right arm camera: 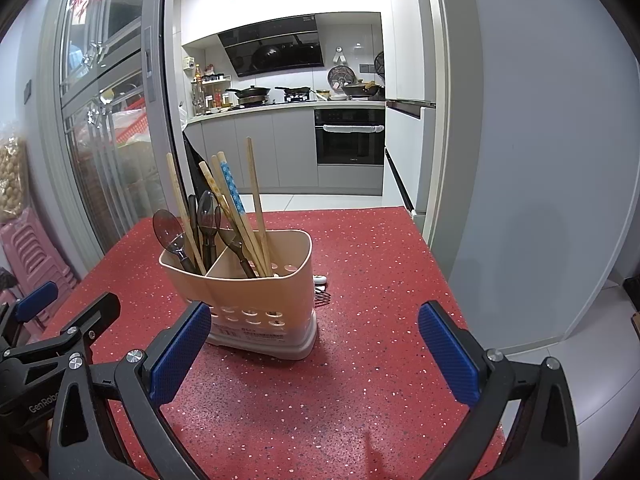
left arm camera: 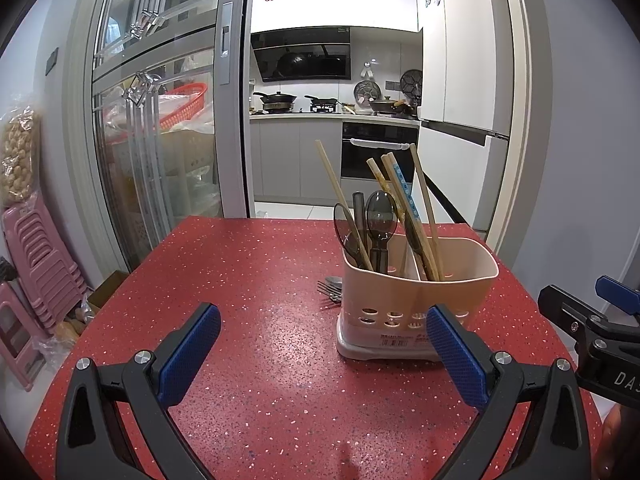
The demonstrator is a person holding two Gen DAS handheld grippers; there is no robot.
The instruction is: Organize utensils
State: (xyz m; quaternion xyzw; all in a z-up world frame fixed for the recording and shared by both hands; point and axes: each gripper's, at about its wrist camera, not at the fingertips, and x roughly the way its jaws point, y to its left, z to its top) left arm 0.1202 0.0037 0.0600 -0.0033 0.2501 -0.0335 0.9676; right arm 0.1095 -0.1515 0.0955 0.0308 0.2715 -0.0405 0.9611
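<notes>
On the red speckled table (left arm camera: 256, 280) stands a beige holder (left arm camera: 416, 292) with two compartments and oval holes near its base. The left gripper (left arm camera: 324, 354) hangs low over the table with its blue pads (left arm camera: 188, 356) wide apart and nothing between them; the holder is just ahead of its right pad. The right gripper (right arm camera: 314, 354) is also spread wide and empty, and the holder (right arm camera: 256, 292) stands just beyond its left pad (right arm camera: 180, 354). In the left compartment, seen from the right wrist, there are dark translucent spoons (right arm camera: 170, 230) and one wooden chopstick. The right compartment holds several wooden chopsticks (right arm camera: 256, 200), one with a blue pattern, all leaning, and one more dark spoon. Behind the holder some metal forks (left arm camera: 330, 292) and a spoon lie flat on the table, partly hidden, touching or almost touching its back wall. Both grippers are near each other, side by side, and each one shows at the edge of the other camera. Beyond the table an open doorway shows a kitchen with an oven (right arm camera: 350, 136).
</notes>
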